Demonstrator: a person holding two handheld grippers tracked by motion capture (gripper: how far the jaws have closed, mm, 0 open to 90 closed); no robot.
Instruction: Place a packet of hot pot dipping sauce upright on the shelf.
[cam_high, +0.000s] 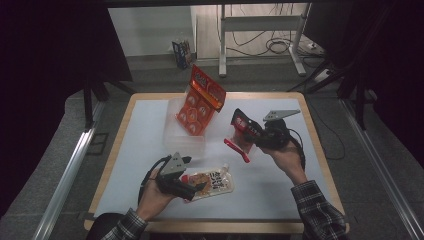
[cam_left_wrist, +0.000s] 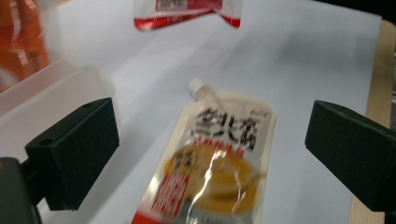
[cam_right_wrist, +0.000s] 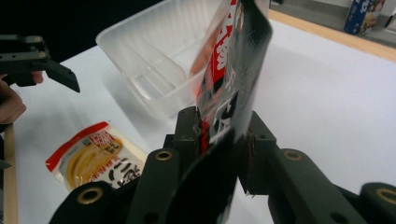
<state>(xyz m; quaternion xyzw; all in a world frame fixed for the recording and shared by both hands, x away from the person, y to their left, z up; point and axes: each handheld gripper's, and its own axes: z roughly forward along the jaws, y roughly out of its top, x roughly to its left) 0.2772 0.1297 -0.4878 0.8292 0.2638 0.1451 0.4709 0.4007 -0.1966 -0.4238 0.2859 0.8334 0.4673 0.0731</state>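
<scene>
Your right tongs (cam_high: 250, 131) are clamped on a red-and-black pouch (cam_right_wrist: 231, 79), which hangs clear of the table (cam_high: 280, 180) just right of the clear plastic tray (cam_right_wrist: 154, 56). In the right gripper view the pouch stands nearly upright between the jaws, and its top edge overlaps the tray's near corner. An orange blister pack (cam_high: 200, 102) leans tilted in the tray, on its far side. Your left tongs (cam_left_wrist: 210, 140) stand wide open with nothing pressed between them. The cream spouted pouch (cam_left_wrist: 215, 158) lies flat on the table in front of the tray, between those open jaws yet untouched, with its spout pointing toward the tray. Beyond the tray, off the table, a small blue carton (cam_high: 181, 52) stands on the floor.
</scene>
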